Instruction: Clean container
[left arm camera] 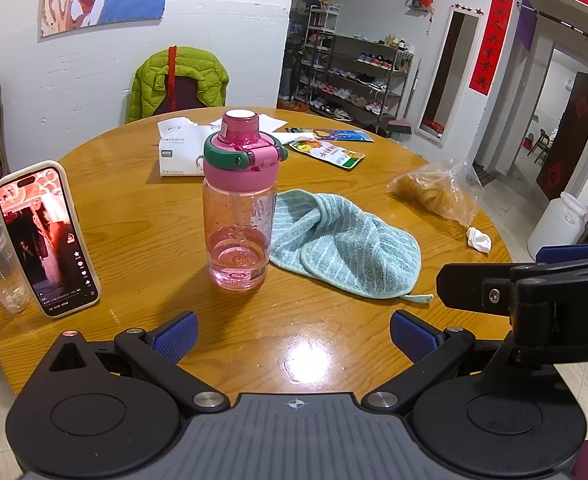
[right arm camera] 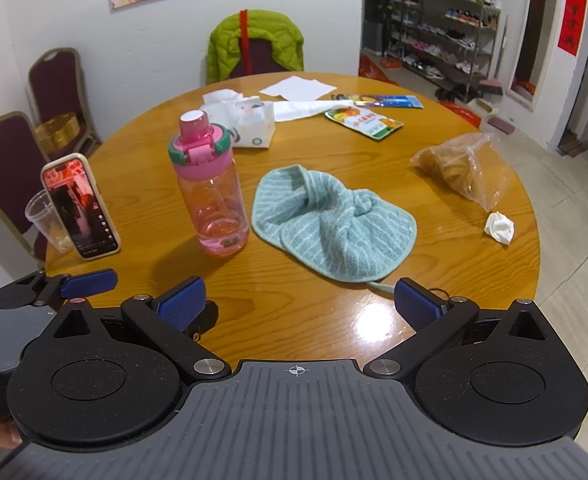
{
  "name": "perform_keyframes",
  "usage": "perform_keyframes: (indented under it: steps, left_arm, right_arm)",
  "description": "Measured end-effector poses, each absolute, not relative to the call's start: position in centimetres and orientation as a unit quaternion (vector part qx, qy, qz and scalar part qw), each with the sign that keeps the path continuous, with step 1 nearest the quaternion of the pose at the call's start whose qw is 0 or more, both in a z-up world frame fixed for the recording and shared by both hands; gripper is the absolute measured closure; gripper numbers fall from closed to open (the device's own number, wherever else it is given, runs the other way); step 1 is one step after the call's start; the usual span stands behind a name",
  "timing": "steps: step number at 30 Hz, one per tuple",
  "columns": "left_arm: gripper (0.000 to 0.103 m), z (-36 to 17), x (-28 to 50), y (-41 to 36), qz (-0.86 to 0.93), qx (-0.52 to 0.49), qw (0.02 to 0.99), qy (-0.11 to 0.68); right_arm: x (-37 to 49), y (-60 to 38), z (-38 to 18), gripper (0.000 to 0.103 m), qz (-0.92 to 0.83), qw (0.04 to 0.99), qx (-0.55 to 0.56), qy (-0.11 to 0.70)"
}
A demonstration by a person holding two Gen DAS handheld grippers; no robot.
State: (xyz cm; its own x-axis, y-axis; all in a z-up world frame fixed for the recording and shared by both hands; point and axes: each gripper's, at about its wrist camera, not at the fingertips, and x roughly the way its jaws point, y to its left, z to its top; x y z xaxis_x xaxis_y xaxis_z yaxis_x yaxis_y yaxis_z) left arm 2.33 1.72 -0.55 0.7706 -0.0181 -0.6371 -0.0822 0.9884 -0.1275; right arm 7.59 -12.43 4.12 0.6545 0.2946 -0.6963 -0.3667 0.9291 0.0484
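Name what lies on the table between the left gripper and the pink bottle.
Nothing: in the left wrist view, only bare table separates the open left gripper from the bottle.

The round wooden table (right arm camera: 301, 320) is glossy with visible grain, the clear pink plastic bottle (right arm camera: 213, 196) shines smooth beneath its opaque pink lid, the teal striped terry cloth (right arm camera: 333, 224) looks soft and matt, and the crinkled clear plastic bag (right arm camera: 465, 168) glistens.

Upright pink transparent bottle (left arm camera: 238, 204), lid closed, beside a crumpled teal striped cloth (left arm camera: 345, 240) on its right.
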Motion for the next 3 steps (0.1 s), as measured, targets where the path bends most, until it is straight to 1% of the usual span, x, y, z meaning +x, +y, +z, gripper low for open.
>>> perform_keyframes:
  steps: [3]
  left_arm:
    - [0.001, -0.61, 2.38, 1.72, 0.016, -0.074, 0.938, 0.338]
  right_arm:
    - [7.64, -12.38, 4.05, 0.000, 0.184, 0.907, -0.048, 0.375]
